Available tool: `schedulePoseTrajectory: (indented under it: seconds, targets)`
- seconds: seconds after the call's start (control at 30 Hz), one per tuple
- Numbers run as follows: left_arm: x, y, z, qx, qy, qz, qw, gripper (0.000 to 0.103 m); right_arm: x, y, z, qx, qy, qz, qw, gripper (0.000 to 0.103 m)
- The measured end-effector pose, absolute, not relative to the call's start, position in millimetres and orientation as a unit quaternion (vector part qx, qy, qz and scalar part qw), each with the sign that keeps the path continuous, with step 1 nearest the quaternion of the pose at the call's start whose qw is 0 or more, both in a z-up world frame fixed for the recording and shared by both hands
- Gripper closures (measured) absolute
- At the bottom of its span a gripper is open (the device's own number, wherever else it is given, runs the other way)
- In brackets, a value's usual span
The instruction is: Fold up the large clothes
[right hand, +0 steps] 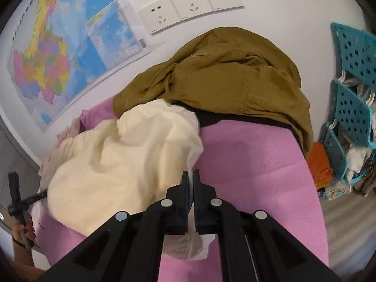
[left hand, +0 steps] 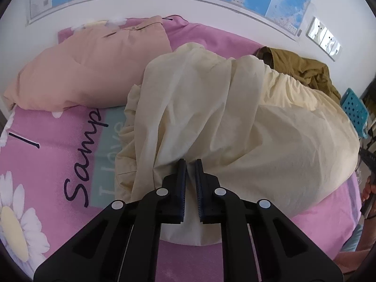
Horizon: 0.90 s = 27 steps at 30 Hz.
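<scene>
Cream fabric of the pale garment (left hand: 235,117), heaped mid-frame on the pink bed cover (left hand: 58,145), is pinched by the nearly closed left gripper (left hand: 190,164); its edge is clamped by the right gripper (right hand: 190,174).

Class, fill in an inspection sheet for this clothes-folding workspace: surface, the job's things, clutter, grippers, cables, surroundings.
Surface: pink sheet with daisy print and lettering.
Job's things: cream garment bunched mid-sheet; peach garment lying by the wall; olive garment heaped by the wall.
Clutter: nothing seen on the sheet besides clothes.
Grippers: left gripper shut on the cream garment's near edge; right gripper shut on another edge of it.
Cables: nothing seen.
Surroundings: wall map, sockets, teal perforated rack holding hangers, orange cloth beside it.
</scene>
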State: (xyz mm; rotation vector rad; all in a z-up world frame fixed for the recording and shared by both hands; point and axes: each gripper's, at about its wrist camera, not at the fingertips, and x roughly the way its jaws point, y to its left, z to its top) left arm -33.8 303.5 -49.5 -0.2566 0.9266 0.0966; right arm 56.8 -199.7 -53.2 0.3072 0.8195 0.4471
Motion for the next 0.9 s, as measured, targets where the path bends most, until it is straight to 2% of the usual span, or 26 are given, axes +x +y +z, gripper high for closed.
schedulePoseTrajectory:
  seconds: [0.1,0.27,0.37,0.43,0.47,0.5,0.57,0.6,0.67,0.7,0.73,0.8,0.9]
  targets:
    - [-33.0,302.1,-47.8,-0.119,0.448,0.049,0.885,0.093,56.5,-203.0,-55.9,0.15,0.389,0.192,0.889,0.101]
    - [-32.5,302.1,-48.2,-0.113,0.453,0.05,0.883,0.093,39.3,-215.2,-11.9,0.121,0.312,0.158,0.929,0.103]
    - [-32.6,299.1,-46.6,-0.11,0.453,0.046,0.883,0.09,45.9,-218.0,-20.1,0.129,0.359,0.185,0.906,0.1]
    - [-35.2,295.9,-43.3,-0.112,0.449,0.039,0.886,0.08,38.0,-214.6,-24.7,0.125,0.372,0.2,0.898,0.09]
    - [-36.6,293.5,-41.6,-0.108,0.446,0.037,0.888,0.07,32.4,-213.8,-26.1,0.127,0.371,0.215,0.894,0.061]
    - [-39.7,287.9,-38.0,-0.101,0.439,0.028,0.892,0.055,26.3,-212.5,-28.0,0.127,0.365,0.217,0.896,0.045]
    - [-45.0,276.7,-32.9,-0.079,0.425,0.028,0.901,0.038,15.2,-207.6,-38.1,0.121,0.372,0.218,0.894,0.05]
    - [-46.0,271.9,-32.0,-0.064,0.422,0.032,0.904,0.033,12.1,-203.8,-48.6,0.126,0.388,0.23,0.883,0.064]
    - [-45.0,264.5,-33.7,-0.034,0.423,0.042,0.905,0.033,9.7,-194.1,-60.5,0.108,0.403,0.226,0.88,0.078]
    - [-42.7,264.5,-36.6,-0.028,0.426,0.045,0.903,0.033,7.6,-191.2,-62.2,0.091,0.403,0.222,0.884,0.093]
    - [-41.0,267.0,-39.0,-0.029,0.429,0.049,0.901,0.034,3.2,-193.0,-59.2,0.071,0.399,0.212,0.89,0.095]
    - [-38.1,275.8,-43.8,-0.04,0.434,0.055,0.898,0.046,-1.0,-205.4,-50.9,0.046,0.385,0.17,0.906,0.1]
    - [-38.5,287.0,-47.1,-0.067,0.432,0.043,0.898,0.047,2.5,-210.4,-54.7,0.031,0.386,0.146,0.91,0.101]
